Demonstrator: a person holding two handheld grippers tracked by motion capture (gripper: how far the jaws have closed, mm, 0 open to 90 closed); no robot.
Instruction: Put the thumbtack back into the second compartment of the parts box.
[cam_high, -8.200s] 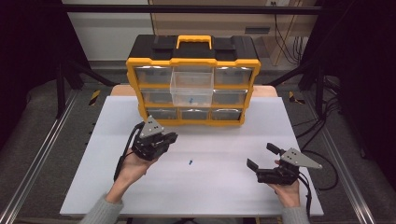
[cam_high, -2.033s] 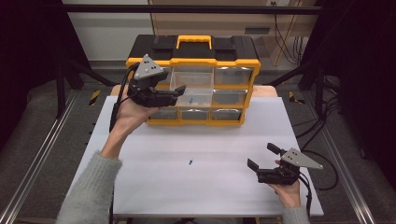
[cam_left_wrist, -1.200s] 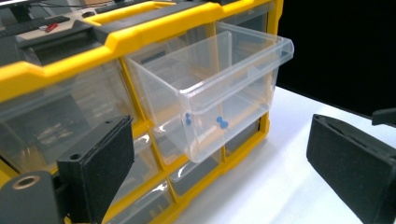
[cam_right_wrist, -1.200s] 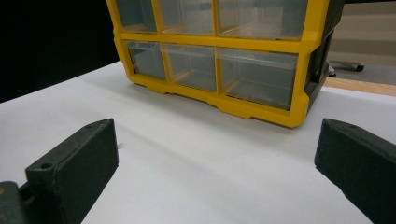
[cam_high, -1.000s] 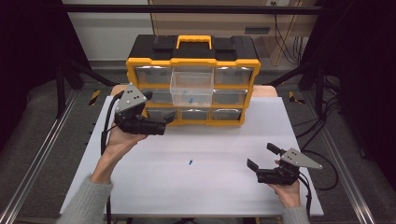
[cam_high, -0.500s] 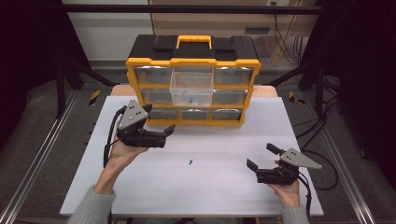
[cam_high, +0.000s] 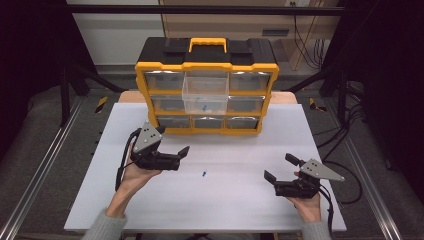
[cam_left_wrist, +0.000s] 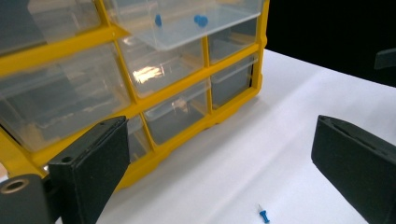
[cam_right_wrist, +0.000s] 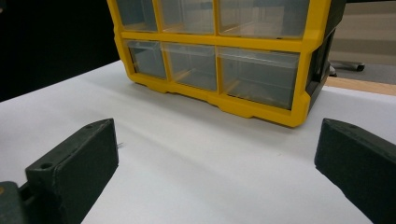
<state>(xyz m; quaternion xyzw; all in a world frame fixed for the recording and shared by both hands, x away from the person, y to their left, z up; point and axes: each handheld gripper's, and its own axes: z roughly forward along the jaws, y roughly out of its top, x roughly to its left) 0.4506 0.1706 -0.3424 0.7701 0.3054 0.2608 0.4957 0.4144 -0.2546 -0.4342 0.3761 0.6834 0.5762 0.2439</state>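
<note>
**Status: pushpin transfer partly complete, one pin left on the worktop**

The left hand-held gripper (cam_high: 179, 156) is hovering over the worktop (cam_high: 240, 205) with its jaws spread wide and nothing between them. In the left gripper view, one blue pushpin (cam_left_wrist: 264, 215) is lying flat on the white surface, between the jaws and near the camera, not touched by either. In the high view the same pushpin (cam_high: 204, 174) is lying just beside the left jaw tips, toward the middle of the worktop.

The right hand-held gripper (cam_high: 282, 175) is resting low at the right edge, jaws also apart and empty.

Beyond them, the yellow organiser (cam_high: 206, 90) is standing at the back of the worktop. Its clear middle drawer (cam_high: 205, 95) is pulled out, and blue pins (cam_left_wrist: 201, 20) are already lying inside it.

Judgement: part of the sorting is done. Remaining steps appear to be gripping the last pushpin, dropping it into the open drawer, and likely closing the drawer.
</note>
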